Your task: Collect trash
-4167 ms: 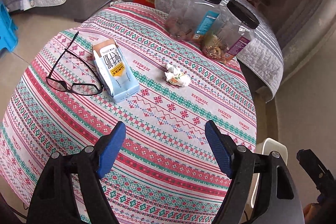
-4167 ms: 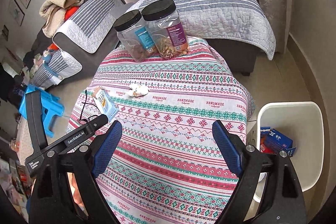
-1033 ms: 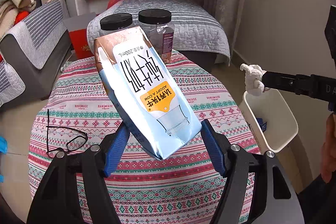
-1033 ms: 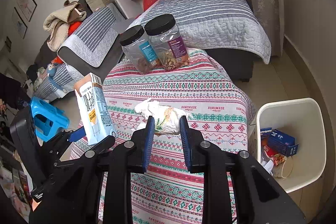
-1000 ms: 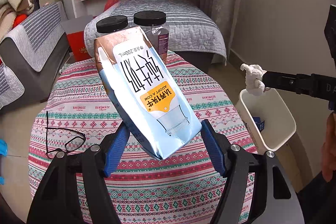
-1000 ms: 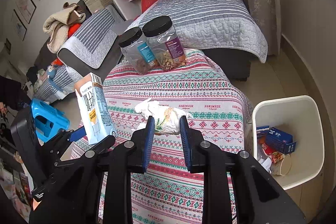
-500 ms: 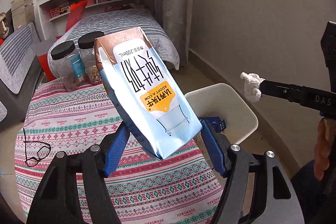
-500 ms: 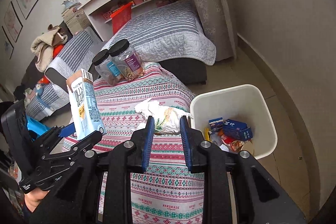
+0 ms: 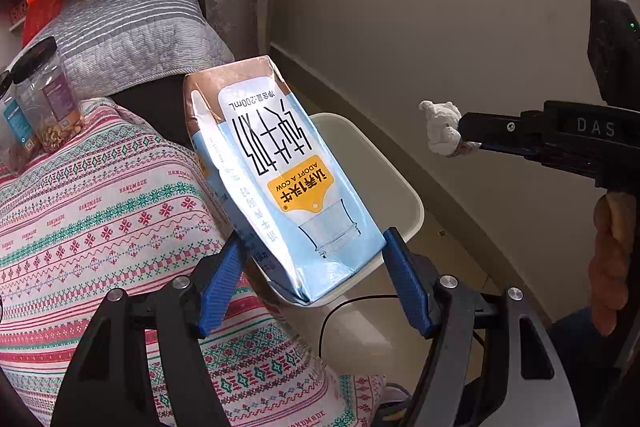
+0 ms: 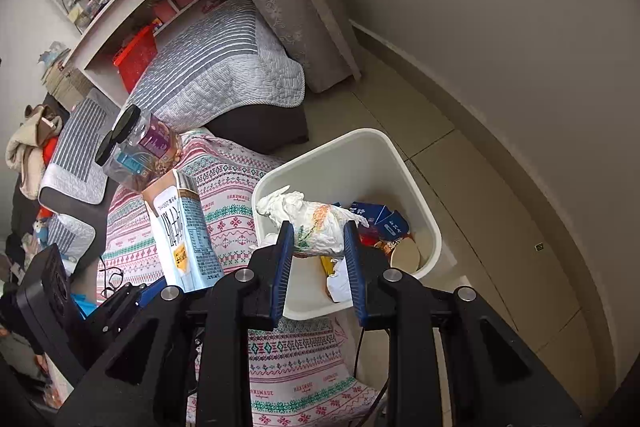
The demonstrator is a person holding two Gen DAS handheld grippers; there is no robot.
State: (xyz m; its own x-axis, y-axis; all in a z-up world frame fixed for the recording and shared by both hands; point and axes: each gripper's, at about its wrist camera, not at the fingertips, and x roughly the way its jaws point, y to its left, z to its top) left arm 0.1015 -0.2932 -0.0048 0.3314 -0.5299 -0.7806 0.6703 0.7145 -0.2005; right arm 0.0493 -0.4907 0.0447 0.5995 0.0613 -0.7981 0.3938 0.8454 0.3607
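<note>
My left gripper (image 9: 312, 259) is shut on a light blue milk carton (image 9: 280, 179) and holds it in the air in front of the white trash bin (image 9: 404, 195). The carton also shows in the right wrist view (image 10: 182, 239). My right gripper (image 10: 318, 241) is shut on a crumpled white tissue (image 10: 316, 223) and holds it over the open trash bin (image 10: 416, 187). In the left wrist view the tissue (image 9: 440, 127) hangs at the tip of the right gripper, to the right of the carton and above the floor beside the bin.
The bin holds blue boxes (image 10: 380, 217) and other rubbish. A round table with a patterned cloth (image 9: 100, 211) stands left of the bin, with two black-lidded jars (image 9: 44, 99) at its far edge and glasses (image 10: 110, 277). A bed (image 10: 212, 75) lies behind; a wall runs right.
Both grippers have swung right, away from the table towards the bin. The tissue now hangs over the bin opening and the carton is in front of the bin.
</note>
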